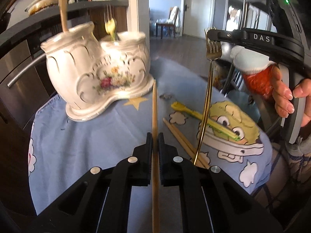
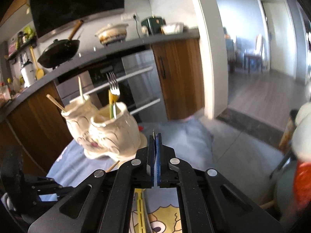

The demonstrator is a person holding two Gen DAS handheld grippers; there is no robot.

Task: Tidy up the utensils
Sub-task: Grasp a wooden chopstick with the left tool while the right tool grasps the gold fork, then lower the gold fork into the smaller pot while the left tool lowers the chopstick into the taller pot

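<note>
My left gripper [image 1: 155,138] is shut on a wooden chopstick [image 1: 155,106] that points toward the white flowered two-pot holder [image 1: 97,73]. The holder's left pot has chopsticks [image 2: 56,103] in it; its right pot holds a fork [image 2: 113,86] and a yellow utensil. In the left wrist view my right gripper [image 1: 210,34], held by a hand [image 1: 285,95], is shut on the tines of a gold fork [image 1: 208,89] that hangs handle-down above the table. In the right wrist view only a thin metal edge [image 2: 153,133] shows between the shut pads. A yellow spoon [image 1: 186,110] and two chopsticks [image 1: 180,137] lie on the cloth.
The table wears a blue cartoon cloth [image 1: 87,145] and ends close behind the holder. Beyond it stand an oven [image 2: 136,85] and a dark counter with a wok [image 2: 58,50] and a pot [image 2: 112,33]. A red and white plush toy [image 1: 256,73] sits at the right.
</note>
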